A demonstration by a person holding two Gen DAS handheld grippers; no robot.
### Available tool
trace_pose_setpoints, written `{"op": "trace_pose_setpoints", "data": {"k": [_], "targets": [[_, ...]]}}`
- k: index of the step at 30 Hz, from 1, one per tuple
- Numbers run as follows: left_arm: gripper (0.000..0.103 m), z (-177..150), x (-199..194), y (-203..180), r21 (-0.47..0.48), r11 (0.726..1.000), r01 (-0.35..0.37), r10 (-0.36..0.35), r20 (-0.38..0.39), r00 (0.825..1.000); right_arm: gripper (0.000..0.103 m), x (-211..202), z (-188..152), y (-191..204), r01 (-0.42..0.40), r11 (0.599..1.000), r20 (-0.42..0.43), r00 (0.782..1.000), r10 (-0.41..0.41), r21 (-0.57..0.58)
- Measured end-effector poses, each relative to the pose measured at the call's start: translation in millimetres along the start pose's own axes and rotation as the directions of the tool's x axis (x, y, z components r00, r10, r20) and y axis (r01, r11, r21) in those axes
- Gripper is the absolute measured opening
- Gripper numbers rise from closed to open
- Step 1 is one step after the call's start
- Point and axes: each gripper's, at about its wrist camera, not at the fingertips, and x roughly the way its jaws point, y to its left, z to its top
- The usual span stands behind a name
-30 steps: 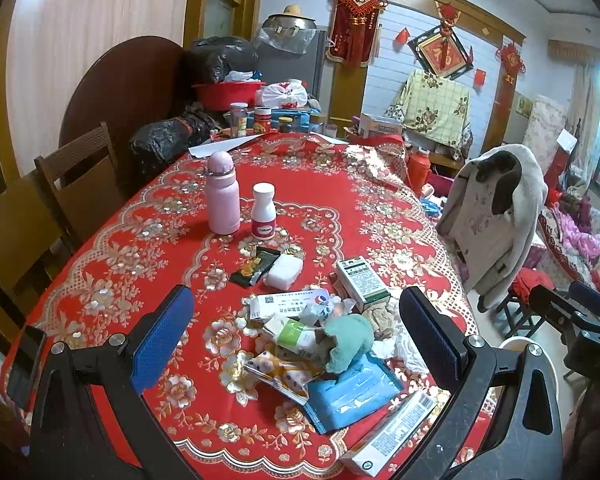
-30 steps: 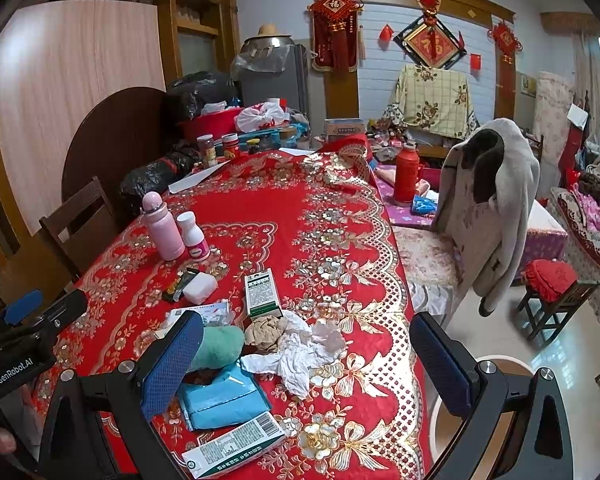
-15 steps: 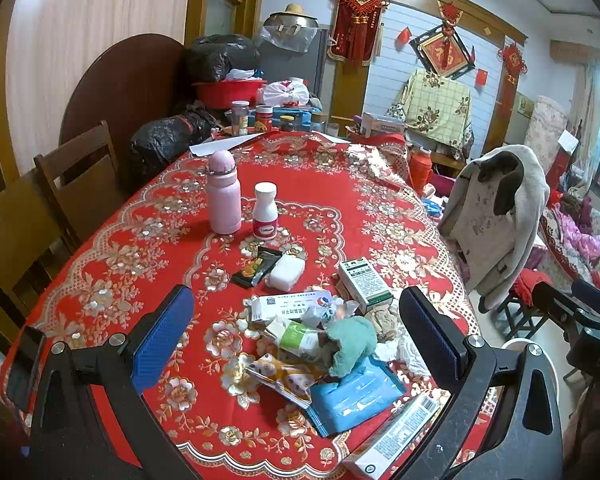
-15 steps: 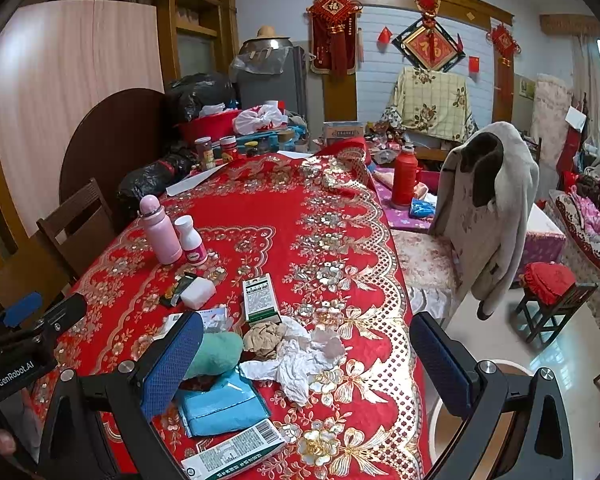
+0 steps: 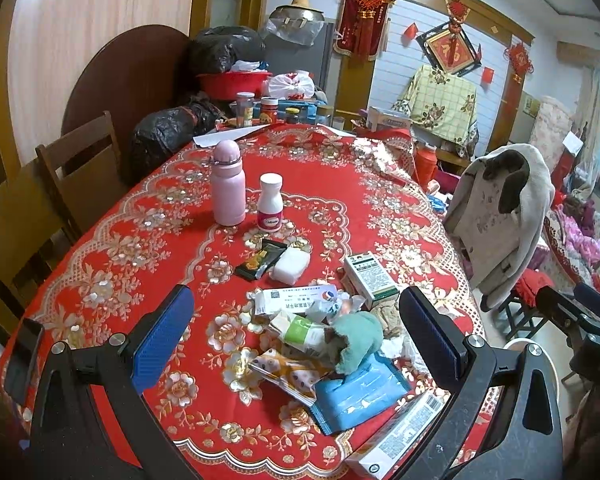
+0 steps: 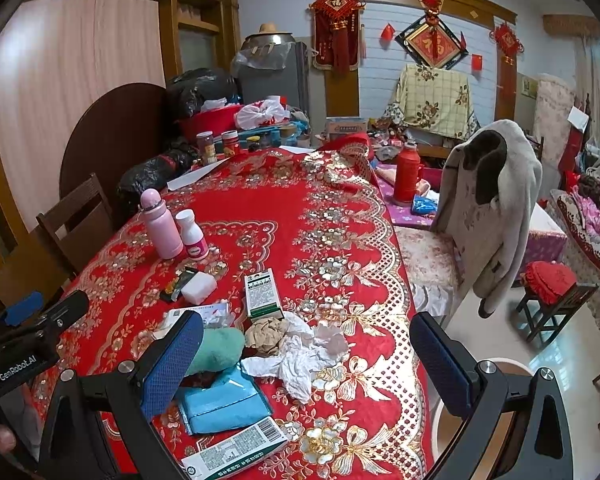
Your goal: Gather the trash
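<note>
Both cameras have edged slightly nearer the litter (image 5: 332,344) heaped at the table's (image 5: 112,248) near edge, untouched, left gripper (image 5: 296,344) and right gripper (image 6: 306,364) spread, empty.

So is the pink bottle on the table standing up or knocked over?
Standing upright. The pink bottle rests on its base on the red tablecloth, cap on top, beside the small white bottle, which is also upright.

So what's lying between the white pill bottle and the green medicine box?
In the right wrist view, a black sachet and a white packet lie between the white pill bottle and green medicine box.
</note>
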Motion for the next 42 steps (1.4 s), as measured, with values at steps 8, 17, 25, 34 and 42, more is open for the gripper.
{"op": "trace_pose_setpoints", "data": {"k": [8, 17, 25, 34, 42], "targets": [[0.102, 0, 4, 1, -0.008, 1.0, -0.009, 0.009, -0.005, 1.0, 0.103, 6, -1, 4, -0.003, 1.0, -0.009, 1.0, 0.003, -0.003], [0.102, 5, 11, 3, -0.016, 1.0, -0.02, 0.02, -0.02, 1.0, 0.103, 15, 0, 5, -0.011, 1.0, -0.023, 1.0, 0.011, 0.002], [0.102, 7, 21, 2, -0.011, 1.0, -0.019, 0.019, -0.037, 0.999, 0.103, 25, -1, 4, -0.01, 1.0, -0.043, 0.999, 0.011, 0.009], [0.102, 9, 33, 5, -0.008, 1.0, -0.015, 0.015, -0.055, 0.998, 0.103, 36, -1, 3, -0.013, 1.0, -0.069, 0.998, 0.015, 0.025], [0.102, 9, 44, 8, -0.005, 1.0, -0.01, 0.01, -0.074, 0.997, 0.103, 46, -2, 2, -0.008, 0.999, -0.091, 0.996, 0.011, 0.031]]}}
